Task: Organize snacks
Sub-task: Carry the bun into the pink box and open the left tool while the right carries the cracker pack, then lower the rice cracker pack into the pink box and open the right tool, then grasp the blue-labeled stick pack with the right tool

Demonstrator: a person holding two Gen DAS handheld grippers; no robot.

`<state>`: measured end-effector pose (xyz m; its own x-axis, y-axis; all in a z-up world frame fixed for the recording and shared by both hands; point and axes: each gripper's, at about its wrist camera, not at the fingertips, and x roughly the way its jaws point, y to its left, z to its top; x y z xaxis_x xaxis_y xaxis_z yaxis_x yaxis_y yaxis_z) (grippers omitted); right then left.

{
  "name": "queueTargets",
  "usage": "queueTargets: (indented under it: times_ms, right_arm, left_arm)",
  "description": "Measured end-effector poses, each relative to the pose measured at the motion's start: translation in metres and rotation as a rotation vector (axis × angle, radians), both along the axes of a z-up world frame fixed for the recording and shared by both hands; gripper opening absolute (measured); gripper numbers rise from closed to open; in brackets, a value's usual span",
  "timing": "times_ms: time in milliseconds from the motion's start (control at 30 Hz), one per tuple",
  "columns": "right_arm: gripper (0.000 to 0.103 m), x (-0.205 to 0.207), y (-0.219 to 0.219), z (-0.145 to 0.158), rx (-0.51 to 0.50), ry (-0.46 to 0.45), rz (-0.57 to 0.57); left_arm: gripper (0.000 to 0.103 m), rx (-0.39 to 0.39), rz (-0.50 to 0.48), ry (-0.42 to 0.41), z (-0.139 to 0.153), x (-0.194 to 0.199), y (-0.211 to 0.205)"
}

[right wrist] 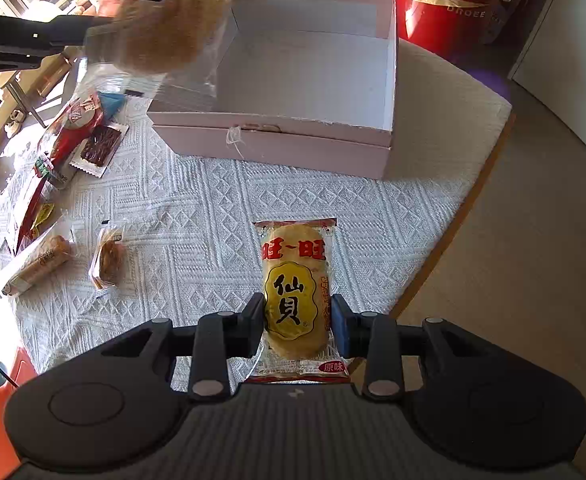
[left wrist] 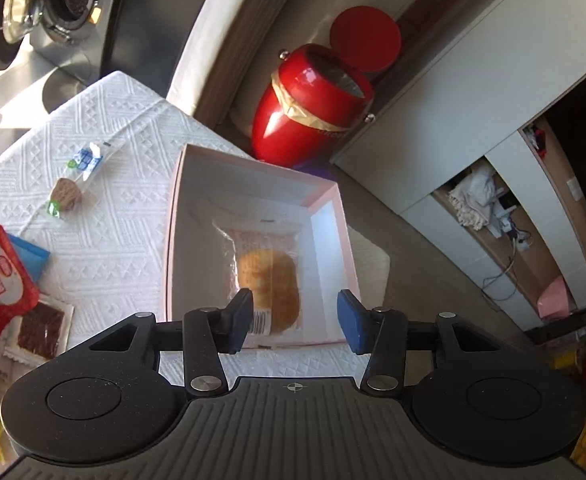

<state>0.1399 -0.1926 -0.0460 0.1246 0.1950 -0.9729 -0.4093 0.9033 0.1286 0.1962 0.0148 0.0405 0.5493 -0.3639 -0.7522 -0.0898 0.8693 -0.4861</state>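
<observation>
A pale pink box (left wrist: 253,164) stands open on the white patterned cloth (left wrist: 105,152). My left gripper (left wrist: 293,320) hangs over it, shut on a clear-wrapped round cracker packet (left wrist: 269,276) that dangles between the fingers. In the right wrist view that packet (right wrist: 161,24) is blurred in the air above the box (right wrist: 273,148), whose floor is bare. My right gripper (right wrist: 297,320) is shut on a red and yellow rice cracker packet (right wrist: 293,292), with both pads pressed on its long sides. It is held lengthwise above the cloth, in front of the box.
Loose snacks lie left of the box: red packets (left wrist: 1,280), a dark bar (right wrist: 99,146), a small biscuit pack (left wrist: 67,198) and two wrapped pastries (right wrist: 107,258). A red bin (left wrist: 309,104) stands behind the box. The table's curved edge (right wrist: 473,200) runs on the right.
</observation>
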Motion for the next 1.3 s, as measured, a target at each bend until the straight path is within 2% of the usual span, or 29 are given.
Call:
queueTargets:
  times_ms: [100,200,367,433,467,567,700,767,867,1033,1167,1300]
  right_arm:
    - [0.034,0.005,0.006,0.007,0.019,-0.017,0.013]
    - [0.034,0.018,0.012,0.017,0.049,-0.043,0.015]
    - [0.035,0.068,0.034,0.046,0.083,-0.224,-0.015]
    - [0.041,0.090,0.046,0.052,0.072,-0.291,-0.025]
    - [0.048,0.099,0.053,0.053,0.065,-0.308,-0.018]
    - [0.050,0.110,0.072,0.052,0.041,-0.328,0.048]
    - [0.054,0.117,0.097,0.043,0.064,-0.233,0.098]
    - [0.056,0.121,0.123,0.034,0.091,-0.175,0.122]
    - [0.066,0.130,0.176,0.019,0.099,-0.151,0.184]
    - [0.069,0.149,0.265,-0.008,0.052,-0.147,0.306]
    - [0.070,0.173,0.320,-0.037,-0.003,-0.153,0.263]
    - [0.070,0.189,0.343,-0.074,-0.121,-0.134,0.168]
  left_arm:
    - [0.051,0.046,0.013,-0.017,0.005,-0.022,0.005]
    - [0.051,0.083,0.064,0.045,-0.011,-0.042,0.021]
    - [0.051,0.076,0.146,0.161,-0.042,-0.081,0.048]
    - [0.051,0.077,0.175,0.196,-0.051,-0.096,0.058]
    - [0.051,0.080,0.187,0.209,-0.054,-0.102,0.061]
    - [0.051,0.094,0.231,0.234,-0.060,-0.120,0.074]
    - [0.051,0.099,0.303,0.254,-0.065,-0.139,0.091]
    - [0.051,0.100,0.339,0.254,-0.065,-0.149,0.101]
    - [0.051,0.119,0.396,0.257,-0.059,-0.162,0.117]
    - [0.051,0.136,0.519,0.275,-0.051,-0.198,0.148]
    - [0.051,0.116,0.630,0.308,-0.054,-0.232,0.168]
    - [0.051,0.084,0.670,0.327,-0.059,-0.254,0.173]
